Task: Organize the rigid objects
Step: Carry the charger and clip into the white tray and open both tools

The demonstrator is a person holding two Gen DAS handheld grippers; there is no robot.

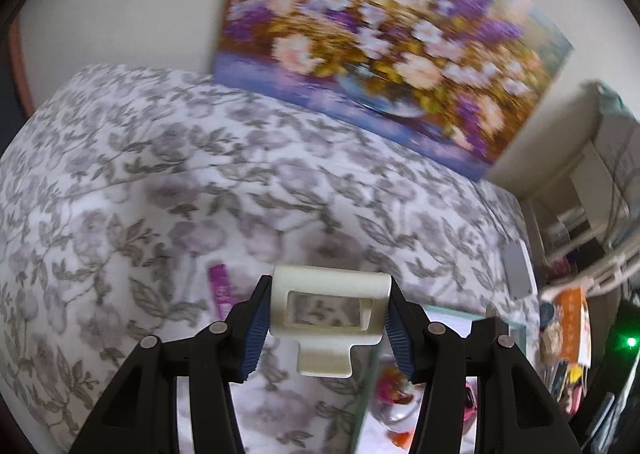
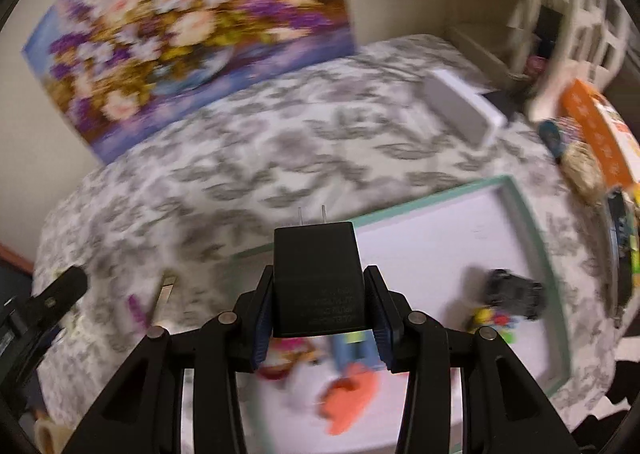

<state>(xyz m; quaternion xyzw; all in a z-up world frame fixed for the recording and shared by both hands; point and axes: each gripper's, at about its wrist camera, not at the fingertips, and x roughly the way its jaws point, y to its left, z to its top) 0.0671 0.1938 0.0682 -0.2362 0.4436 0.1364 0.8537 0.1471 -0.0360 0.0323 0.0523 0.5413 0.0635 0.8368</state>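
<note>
- You are mid-carry: your left gripper [image 1: 328,328] clamps a cream plastic clip [image 1: 329,317] above the bed [image 1: 120,182]; your right gripper [image 2: 320,318] clamps a black plug adapter [image 2: 319,280].
- Next, lower each into the mint-rimmed tray [image 2: 524,210] and release.
- The tray already holds a dark toy car [image 2: 514,292], an orange piece [image 2: 352,398] and blurred small toys.

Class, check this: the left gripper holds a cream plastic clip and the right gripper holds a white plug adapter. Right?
Not quite. The adapter in the right gripper is black, not white, as the right wrist view shows. The left gripper does hold a cream clip.
</note>
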